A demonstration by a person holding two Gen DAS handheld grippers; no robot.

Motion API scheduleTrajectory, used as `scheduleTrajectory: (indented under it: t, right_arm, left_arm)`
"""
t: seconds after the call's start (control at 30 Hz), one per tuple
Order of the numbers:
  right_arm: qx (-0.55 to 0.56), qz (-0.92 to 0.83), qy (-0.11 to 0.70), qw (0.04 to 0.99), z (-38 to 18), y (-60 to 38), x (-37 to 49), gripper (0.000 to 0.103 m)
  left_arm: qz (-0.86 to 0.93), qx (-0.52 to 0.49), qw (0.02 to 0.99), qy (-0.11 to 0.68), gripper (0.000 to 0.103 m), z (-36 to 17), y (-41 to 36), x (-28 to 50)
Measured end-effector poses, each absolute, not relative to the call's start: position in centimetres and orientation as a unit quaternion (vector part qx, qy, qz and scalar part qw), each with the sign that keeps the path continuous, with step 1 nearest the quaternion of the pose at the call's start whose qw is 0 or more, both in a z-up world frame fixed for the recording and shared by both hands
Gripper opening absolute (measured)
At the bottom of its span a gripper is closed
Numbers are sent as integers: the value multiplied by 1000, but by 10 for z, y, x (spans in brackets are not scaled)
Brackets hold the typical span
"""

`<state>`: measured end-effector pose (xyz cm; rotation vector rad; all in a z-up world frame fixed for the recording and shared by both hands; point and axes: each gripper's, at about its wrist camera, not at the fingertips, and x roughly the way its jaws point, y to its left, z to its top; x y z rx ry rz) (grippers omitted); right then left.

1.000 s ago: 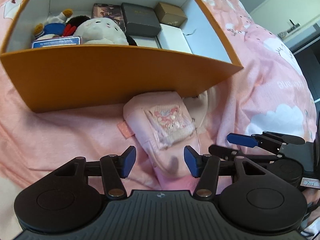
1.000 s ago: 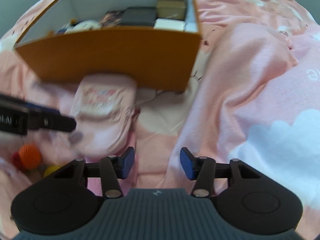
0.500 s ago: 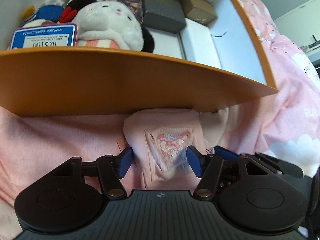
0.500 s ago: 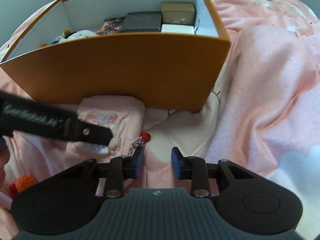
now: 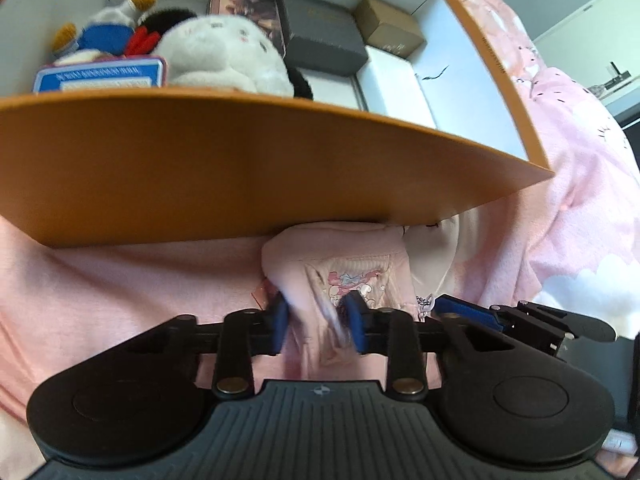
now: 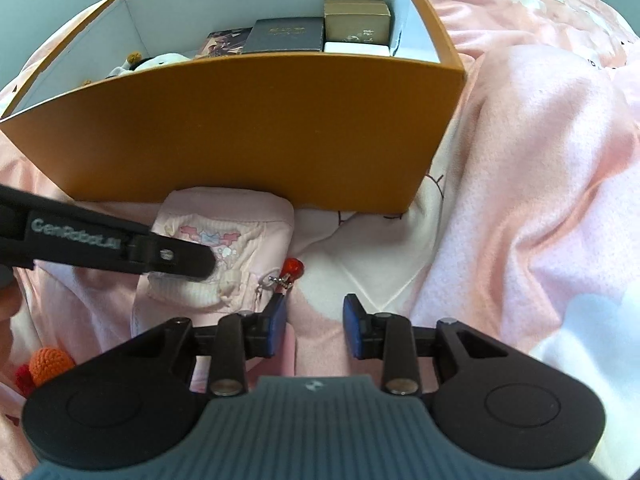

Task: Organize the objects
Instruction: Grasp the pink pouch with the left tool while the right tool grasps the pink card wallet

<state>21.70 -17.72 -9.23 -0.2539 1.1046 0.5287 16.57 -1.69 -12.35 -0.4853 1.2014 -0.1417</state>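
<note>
The left gripper (image 5: 316, 326) is closing its jaws on the near end of the pink pouch (image 5: 344, 276), which bunches between the blue pads, probably so it can be lifted into the orange box (image 5: 240, 176) with the other things. The right gripper (image 6: 314, 330), narrowed with only the pink bedsheet (image 6: 520, 200) between its pads and gripping nothing, hangs at the pouch's 3 o'clock side. The pouch lies on the sheet against the box's near wall, the box at its 12 o'clock.
</note>
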Motion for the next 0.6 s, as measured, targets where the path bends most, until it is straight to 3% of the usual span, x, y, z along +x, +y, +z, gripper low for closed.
scheduleTrajectory:
  t: [0.13, 0.6]
  right_arm:
    - [-109, 256, 515, 811, -86, -180, 212, 44]
    - [-43, 299, 584, 754, -104, -185, 214, 53]
  left_arm:
    - [-68, -200, 810, 548, 25, -107, -12, 152]
    - [-69, -222, 782, 578, 25, -109, 25, 122]
